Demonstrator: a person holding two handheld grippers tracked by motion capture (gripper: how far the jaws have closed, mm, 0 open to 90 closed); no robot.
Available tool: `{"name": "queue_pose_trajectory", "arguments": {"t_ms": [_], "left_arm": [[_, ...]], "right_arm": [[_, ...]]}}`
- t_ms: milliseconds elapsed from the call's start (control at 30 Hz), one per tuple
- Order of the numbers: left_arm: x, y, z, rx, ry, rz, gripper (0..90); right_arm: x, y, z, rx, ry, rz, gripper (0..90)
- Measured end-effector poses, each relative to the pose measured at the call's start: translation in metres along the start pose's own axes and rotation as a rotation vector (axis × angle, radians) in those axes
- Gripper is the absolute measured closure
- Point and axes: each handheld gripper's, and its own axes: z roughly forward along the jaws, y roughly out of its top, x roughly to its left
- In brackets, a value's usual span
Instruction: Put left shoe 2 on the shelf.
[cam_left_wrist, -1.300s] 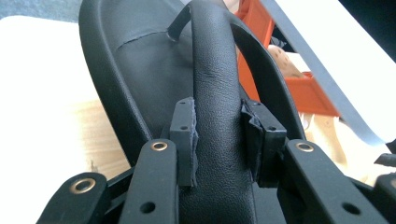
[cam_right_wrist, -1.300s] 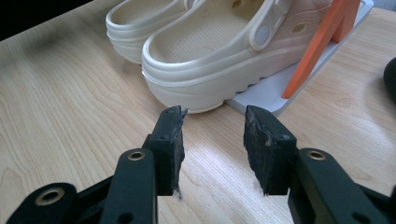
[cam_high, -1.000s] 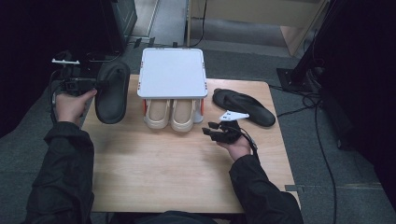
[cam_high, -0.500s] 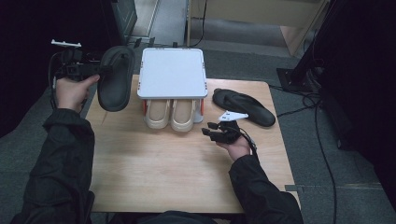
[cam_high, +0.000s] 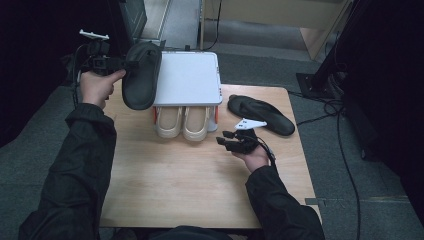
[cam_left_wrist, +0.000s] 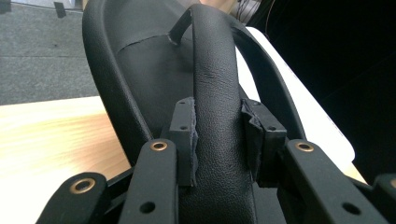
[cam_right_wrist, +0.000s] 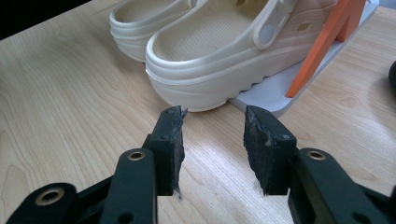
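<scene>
My left gripper (cam_high: 117, 64) is shut on the strap of a black slipper (cam_high: 141, 75), which it holds in the air over the table's far left corner, partly over the white rack (cam_high: 187, 77). In the left gripper view both pads (cam_left_wrist: 182, 126) pinch the slipper's leather strap (cam_left_wrist: 217, 93). A second black slipper (cam_high: 261, 114) lies flat at the table's right. My right gripper (cam_high: 226, 140) rests low near the table's middle, open and holding nothing, pointing at a pair of cream clogs (cam_right_wrist: 219, 51). The clogs (cam_high: 184, 122) sit on the rack's lower shelf.
The white rack has orange side supports (cam_right_wrist: 327, 42) and a flat top. The wooden table (cam_high: 190, 190) has bare room in its near half. Cables (cam_high: 345, 150) run over the grey floor at the right, and dark furniture stands at both sides.
My left gripper has lifted the black slipper off the table's left side and carried it up and right toward the rack's top. The right gripper has stayed put.
</scene>
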Motion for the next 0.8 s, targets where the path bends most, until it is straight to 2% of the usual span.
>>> {"name": "queue_pose_trajectory", "arguments": {"t_ms": [167,333,367,533,800], "left_arm": [[-0.009,0.008,0.01,0.012,0.002,0.008,67.7],[-0.018,0.017,0.02,0.032,0.024,0.027,67.7],[-0.021,0.021,0.024,0.032,0.016,0.024,67.7],[-0.026,0.025,0.037,0.038,0.0,0.021,67.7],[-0.033,0.023,0.057,0.053,0.001,0.024,67.6]], "right_arm": [[0.0,0.0,0.0,0.004,0.002,-0.006,58.0],[0.0,0.0,-0.001,0.002,0.001,-0.011,58.0],[0.0,0.0,-0.001,0.003,0.003,-0.012,58.0],[0.0,0.0,-0.002,0.0,0.003,-0.008,58.0],[0.0,-0.002,-0.005,0.0,-0.002,-0.008,58.0]]}}
